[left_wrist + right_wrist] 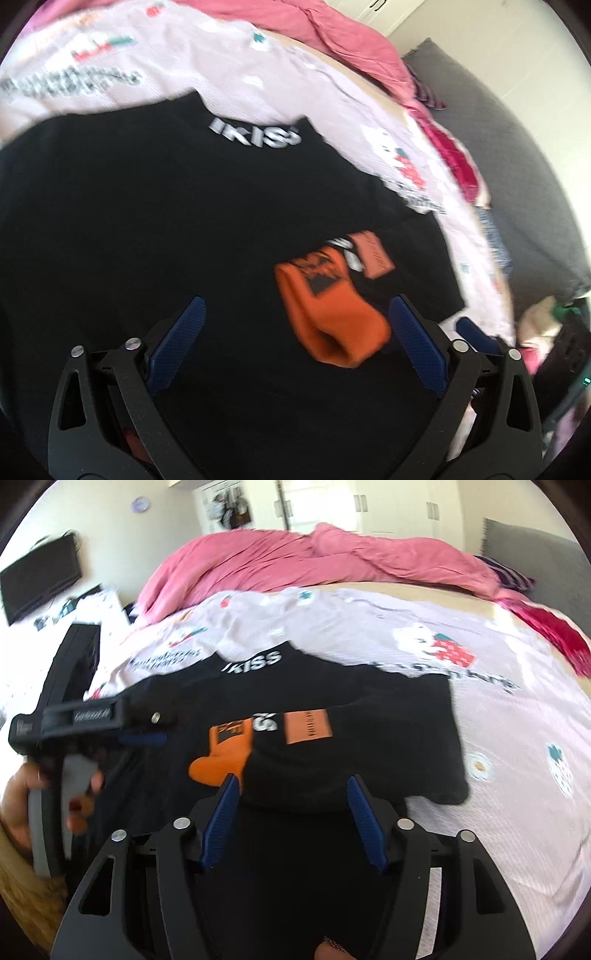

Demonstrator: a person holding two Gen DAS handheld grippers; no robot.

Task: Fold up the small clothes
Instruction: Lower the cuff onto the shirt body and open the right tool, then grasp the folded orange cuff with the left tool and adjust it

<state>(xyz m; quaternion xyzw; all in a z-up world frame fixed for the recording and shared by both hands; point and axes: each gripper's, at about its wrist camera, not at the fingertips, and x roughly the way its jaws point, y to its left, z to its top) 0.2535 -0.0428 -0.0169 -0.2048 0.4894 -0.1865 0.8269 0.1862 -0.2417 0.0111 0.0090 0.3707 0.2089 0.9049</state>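
1. Black garment [369,734]: lies spread on the bed sheet, white lettering "IKISS" at its far edge; the near right part is doubled over itself. Both views are blurred.
2. Orange sock [332,314]: lies on the black garment, black pattern on its upper part, open cuff toward the left wrist camera. In the right wrist view part of it is hidden under the black fold.
3. Orange label [308,726]: rectangular, on the black fabric just right of a white printed mark.
4. Left hand-held gripper [295,317]: jaws spread wide above the black garment; blue pads [177,347] stand apart, the sock near the right pad, nothing pinched. In the right wrist view it shows from the side, held by a hand [22,805] at the left edge.
5. Right hand-held gripper [291,794]: jaws partly spread, blue pads at either side of the folded black edge; contact cannot be told, no pinch is visible.
6. Bed sheet [498,812]: pale lilac, printed with strawberries, flowers and dark text; it carries the garment.
7. Pink duvet [295,561]: bunched at the far side of the bed.
8. Grey headboard [517,166]: at the right of the bed.
9. Dark screen [40,576]: at the far left on the wall side.
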